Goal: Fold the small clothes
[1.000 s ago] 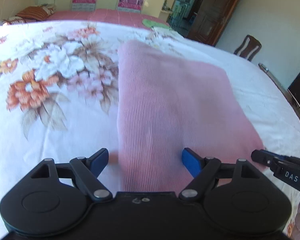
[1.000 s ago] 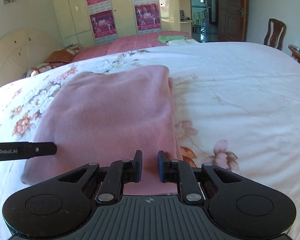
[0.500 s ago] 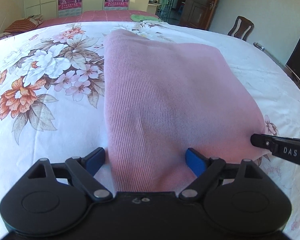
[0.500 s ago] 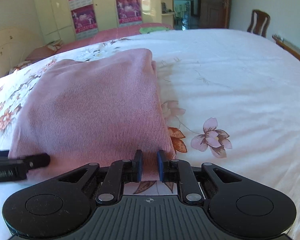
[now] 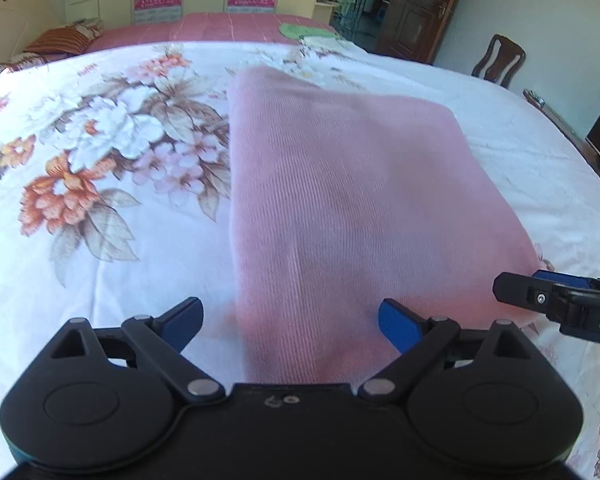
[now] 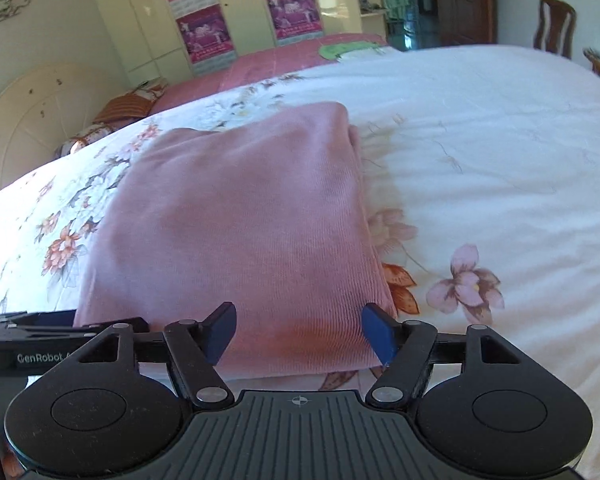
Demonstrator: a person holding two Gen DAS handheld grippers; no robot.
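A pink knit garment (image 5: pixel 340 208) lies folded flat as a rectangle on the floral bedsheet (image 5: pixel 80 168); it also shows in the right wrist view (image 6: pixel 236 216). My left gripper (image 5: pixel 290 322) is open, its blue fingertips astride the garment's near left edge, holding nothing. My right gripper (image 6: pixel 300 330) is open, its jaws spread over the garment's near right corner, empty. The right gripper's tip shows at the right of the left wrist view (image 5: pixel 556 300); the left gripper shows at the lower left of the right wrist view (image 6: pixel 40 332).
The white floral bedsheet (image 6: pixel 480 160) spreads wide around the garment. A second bed with a pink cover (image 5: pixel 204 32) and striped pillows (image 6: pixel 128 104) lies beyond. A wooden chair (image 5: pixel 498 58), a door and wardrobes stand at the room's far side.
My right gripper has opened and let go of the garment's near right corner. The left gripper stays open and has lifted back slightly. The garment lies flat.
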